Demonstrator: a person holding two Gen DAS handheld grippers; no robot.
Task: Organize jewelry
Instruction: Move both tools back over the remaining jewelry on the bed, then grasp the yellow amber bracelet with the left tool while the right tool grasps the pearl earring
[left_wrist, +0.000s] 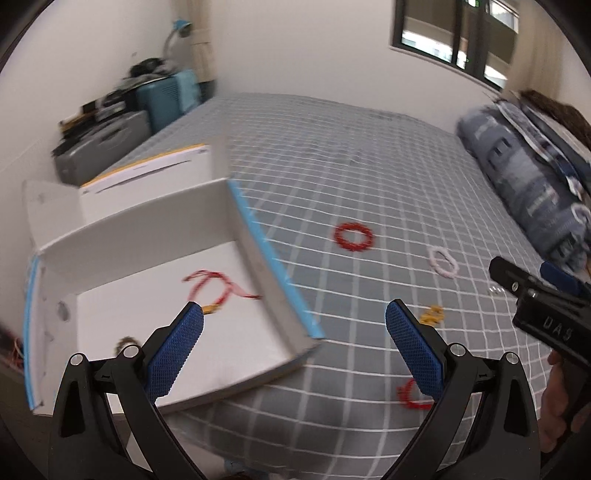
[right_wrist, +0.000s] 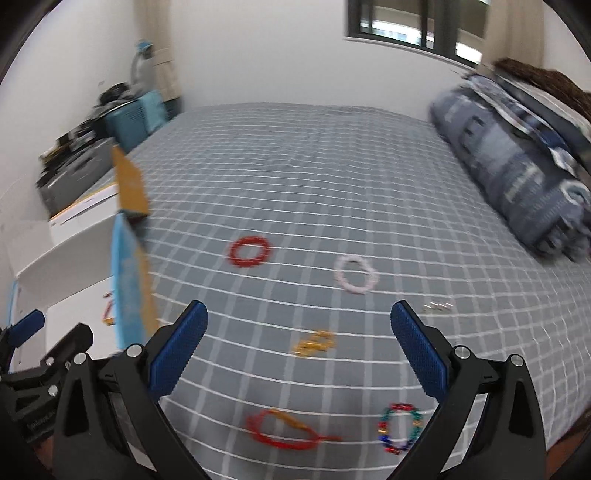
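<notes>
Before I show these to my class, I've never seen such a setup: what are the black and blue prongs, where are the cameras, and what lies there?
The prongs are two hand-held grippers; a person holds one in each hand, and a camera on each looks along its fingers. The left gripper and the right gripper are both open and hold nothing. Below is a bed with a gray checked sheet. On it lie a red bracelet, a pink bracelet, a small gold piece, a red cord bracelet and a multicolored bead bracelet. The white box already holds a red cord piece.

Counted on the grey checked bedspread (right_wrist: 332, 177): six jewelry pieces. Two red, one pink, one gold, one silver, one multicoloured. One more in the white box (left_wrist: 147, 236).
</notes>
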